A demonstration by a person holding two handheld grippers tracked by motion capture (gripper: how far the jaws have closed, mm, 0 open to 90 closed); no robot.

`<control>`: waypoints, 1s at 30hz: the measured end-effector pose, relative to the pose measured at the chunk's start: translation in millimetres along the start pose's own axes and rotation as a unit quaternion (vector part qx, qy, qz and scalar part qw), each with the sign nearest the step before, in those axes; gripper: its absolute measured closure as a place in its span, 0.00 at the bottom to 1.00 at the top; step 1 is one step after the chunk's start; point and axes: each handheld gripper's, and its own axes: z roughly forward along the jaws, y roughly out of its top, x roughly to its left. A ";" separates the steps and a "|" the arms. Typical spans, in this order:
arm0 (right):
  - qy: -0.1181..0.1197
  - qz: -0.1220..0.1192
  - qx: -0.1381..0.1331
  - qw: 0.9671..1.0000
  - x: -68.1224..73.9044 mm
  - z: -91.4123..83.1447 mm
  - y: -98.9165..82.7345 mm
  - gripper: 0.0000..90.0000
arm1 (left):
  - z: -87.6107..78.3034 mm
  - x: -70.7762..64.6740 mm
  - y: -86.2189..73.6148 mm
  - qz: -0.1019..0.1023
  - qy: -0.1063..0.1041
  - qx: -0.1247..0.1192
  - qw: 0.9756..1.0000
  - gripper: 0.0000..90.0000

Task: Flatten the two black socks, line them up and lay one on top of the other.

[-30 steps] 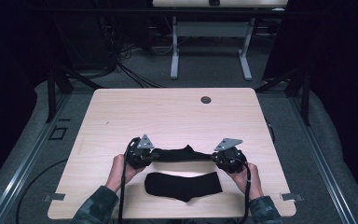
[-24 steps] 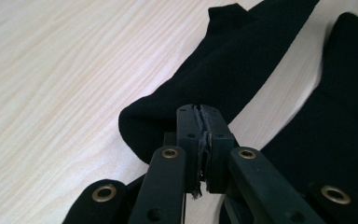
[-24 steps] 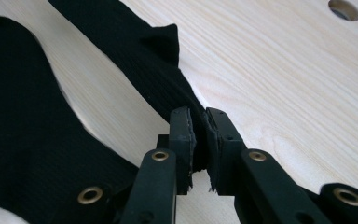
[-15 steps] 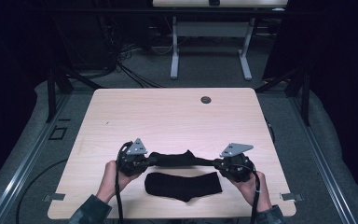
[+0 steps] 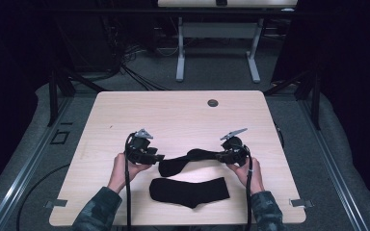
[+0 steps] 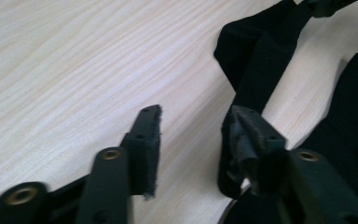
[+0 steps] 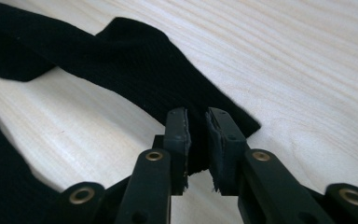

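Two black socks are on the light wood table (image 5: pixel 125 115). One sock (image 5: pixel 189 191) lies flat near the front edge. The other sock (image 5: pixel 192 158) runs between my grippers. My left gripper (image 5: pixel 150 155) (image 6: pixel 196 116) is open. Its jaws have just been opening, and the sock's slack end (image 6: pixel 256 65) lies beside the right jaw, no longer pinched. My right gripper (image 5: pixel 225 155) (image 7: pixel 198 116) is shut on the sock's other end (image 7: pixel 135 65). Its jaws have just been easing apart, and fabric fills the narrow gap between the pads.
A round grommet hole (image 5: pixel 213 102) sits near the table's back edge. Bare wood lies behind and to both sides of the socks. Beyond the table stand a white desk frame (image 5: pixel 217 53) and floor cables (image 5: pixel 135 72).
The sock was stretched taut between both grippers. Now the left jaws have opened and let go, and that end lies slack on the table. Both hands have shifted slightly away from the front edge.
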 end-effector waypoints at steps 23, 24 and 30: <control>0.003 -0.051 -0.002 0.999 38.4 -34.4 -2.6 0.91 | 31.8 2.4 -16.5 0.019 0.005 0.059 0.998 0.84; 0.003 -0.050 -0.010 0.999 41.7 -37.3 -3.4 0.91 | 33.5 2.5 -15.9 0.026 0.013 0.064 0.998 0.83; 0.049 -0.022 -0.014 0.998 40.4 -56.5 10.0 0.92 | 38.3 -0.6 -14.0 0.049 0.035 0.081 0.995 0.83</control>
